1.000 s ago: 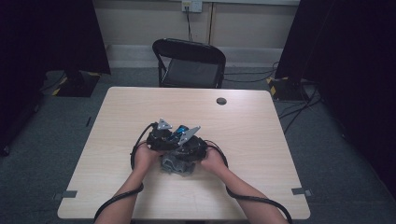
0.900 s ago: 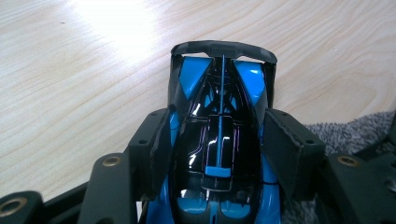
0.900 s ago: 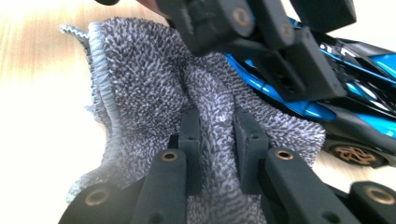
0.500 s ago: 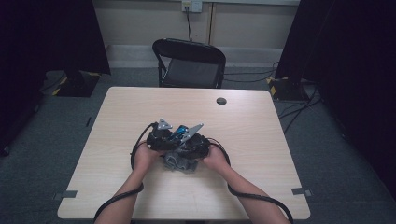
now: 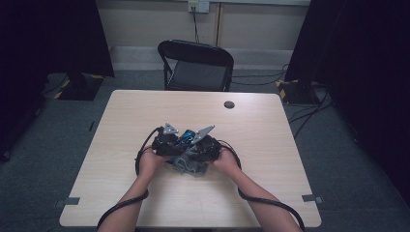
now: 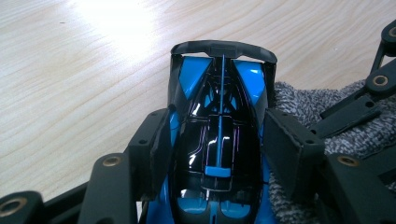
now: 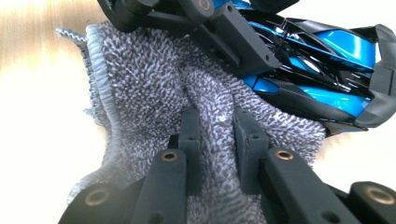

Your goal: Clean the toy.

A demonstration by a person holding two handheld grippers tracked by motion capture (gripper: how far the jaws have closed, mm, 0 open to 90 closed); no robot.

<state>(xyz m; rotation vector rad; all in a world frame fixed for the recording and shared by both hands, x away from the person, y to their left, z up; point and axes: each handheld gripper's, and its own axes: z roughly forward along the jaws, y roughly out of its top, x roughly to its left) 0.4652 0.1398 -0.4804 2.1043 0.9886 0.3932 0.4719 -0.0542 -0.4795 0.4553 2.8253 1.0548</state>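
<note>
holding the toy car (image 6: 219,140) tight with our left gripper (image 6: 219,154), we keep it near the middle of the table (image 5: 121,121). right of the car, our right gripper (image 7: 218,135) pinches the grey cloth (image 7: 154,88). we think most wiping is still left.

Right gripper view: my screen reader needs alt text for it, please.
The right gripper pinches a fold of grey cloth. Beyond it, the left gripper clamps a blue and black toy car above a pale wooden table.
</note>
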